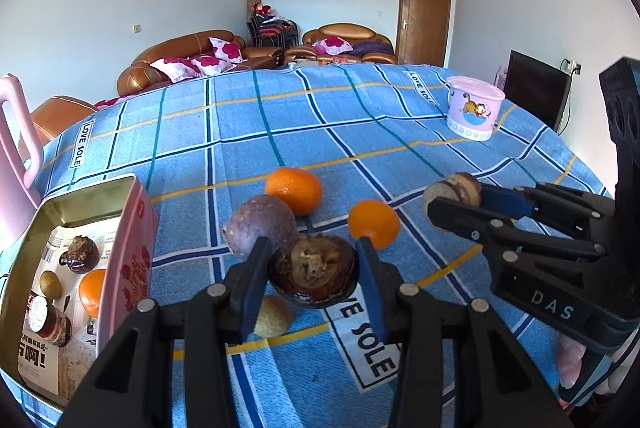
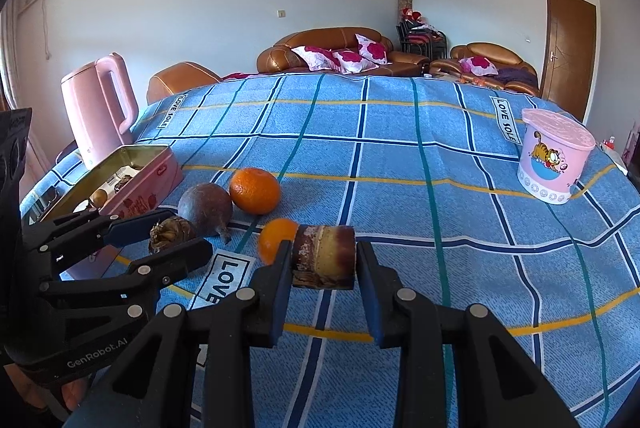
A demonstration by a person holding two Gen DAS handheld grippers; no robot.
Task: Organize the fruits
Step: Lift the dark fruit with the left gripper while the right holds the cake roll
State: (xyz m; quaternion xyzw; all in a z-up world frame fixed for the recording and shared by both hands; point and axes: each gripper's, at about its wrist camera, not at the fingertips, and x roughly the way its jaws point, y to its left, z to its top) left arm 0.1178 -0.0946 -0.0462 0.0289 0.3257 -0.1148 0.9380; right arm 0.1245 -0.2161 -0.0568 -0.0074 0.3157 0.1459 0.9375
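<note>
left claw [image 1: 314,270] grips a dark wrinkled fruit [image 1: 314,274]; right claw [image 2: 324,260] clamps a brown cut chunk [image 2: 324,258].

The left gripper [image 1: 314,270], black with blue-padded fingers [image 1: 250,292], points downward at a slant, its jaws clamped on a dark brown, rough, rounded fruit [image 1: 314,274]. The right gripper [image 2: 323,260], of the same build, slants downward too, its jaws closed on a brown cylindrical fruit piece [image 2: 324,256].

"LOVE SOLE" labels printed on the blue checked tablecloth [image 1: 280,116]. "DAS" on the right gripper [image 1: 434,202]; "GenRobot.AI" on the left gripper [image 2: 180,234]. Print on the paper in the tin [image 1: 24,228] unreadable.
</note>
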